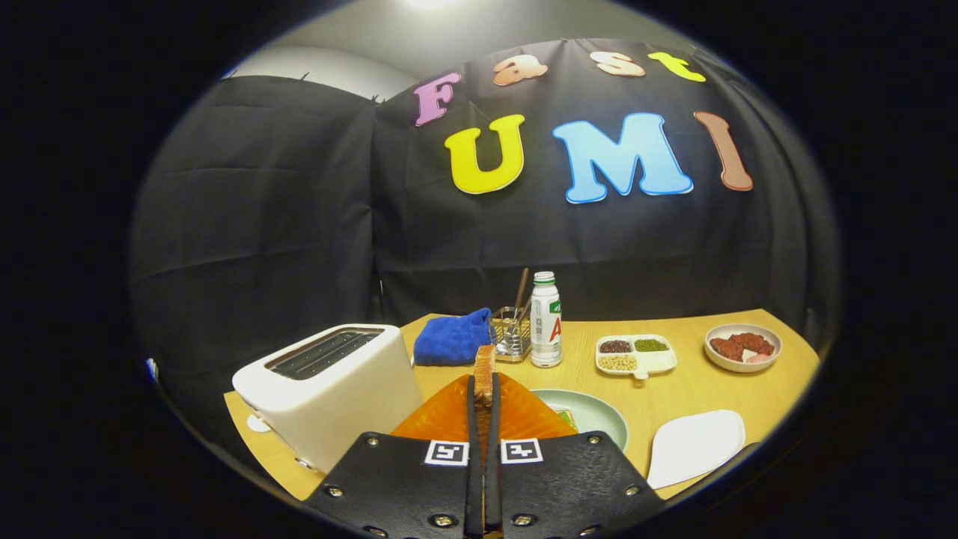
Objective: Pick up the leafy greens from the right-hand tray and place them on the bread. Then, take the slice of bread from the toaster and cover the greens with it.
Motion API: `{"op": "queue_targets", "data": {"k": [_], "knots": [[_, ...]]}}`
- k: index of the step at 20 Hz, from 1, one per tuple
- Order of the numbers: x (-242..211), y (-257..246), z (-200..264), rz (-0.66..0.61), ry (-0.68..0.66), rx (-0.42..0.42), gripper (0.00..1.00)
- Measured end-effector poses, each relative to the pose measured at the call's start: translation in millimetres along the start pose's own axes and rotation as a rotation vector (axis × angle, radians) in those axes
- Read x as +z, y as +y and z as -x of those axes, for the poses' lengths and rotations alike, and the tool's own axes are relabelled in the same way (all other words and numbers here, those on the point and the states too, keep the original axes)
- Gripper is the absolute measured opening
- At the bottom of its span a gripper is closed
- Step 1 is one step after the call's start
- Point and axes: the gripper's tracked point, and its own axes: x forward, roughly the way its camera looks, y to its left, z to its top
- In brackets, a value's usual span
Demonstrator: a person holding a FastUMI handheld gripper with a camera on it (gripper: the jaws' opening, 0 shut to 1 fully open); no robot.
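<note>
Jaws [483,389] clenched on a slice of bread [484,372], held edge-on and upright between both fingers, raised above the tabletop [673,389]. All places below are given relative to the toaster [329,385].

Toaster: white, standing at the near left of the tabletop, slots facing up; slot contents cannot be made out. The held bread is just to its right, clear of the slots.

Plate [599,415]: pale green, further right of the toaster and low beside the fingers, largely hidden by them; a little green and bread-coloured food [566,417] shows on its near side, detail unclear.

White tray [696,445]: well to the right, beyond the plate.

Blue cloth [453,337]: behind the toaster's right end. Next to it, a wire holder [512,337] with utensils, then a bottle [545,320].

Divided dish [636,354] of beans and a bowl [742,347] of reddish food: far right, towards the back
</note>
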Motion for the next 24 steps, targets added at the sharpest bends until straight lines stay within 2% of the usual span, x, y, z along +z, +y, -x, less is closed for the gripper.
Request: {"op": "queue_targets", "data": {"k": [7, 9, 13, 14, 15, 18, 24], "knots": [[-24.5, -25.0, -12.8, -0.036, 0.024, -0.033, 0.02], [-24.7, -42.5, -11.6, -0.001, 0.024, -0.088, 0.02], [-30.4, -55.6, -10.5, 0.072, 0.046, -0.134, 0.12], [-30.5, -59.4, -10.7, 0.086, 0.051, -0.148, 0.23], [-34.7, -63.2, -10.9, 0.091, 0.055, -0.160, 0.24], [-40.0, -68.8, -12.2, 0.091, 0.071, -0.171, 0.33], [-45.5, -83.9, -14.8, 0.122, 0.083, -0.211, 0.35]]}}
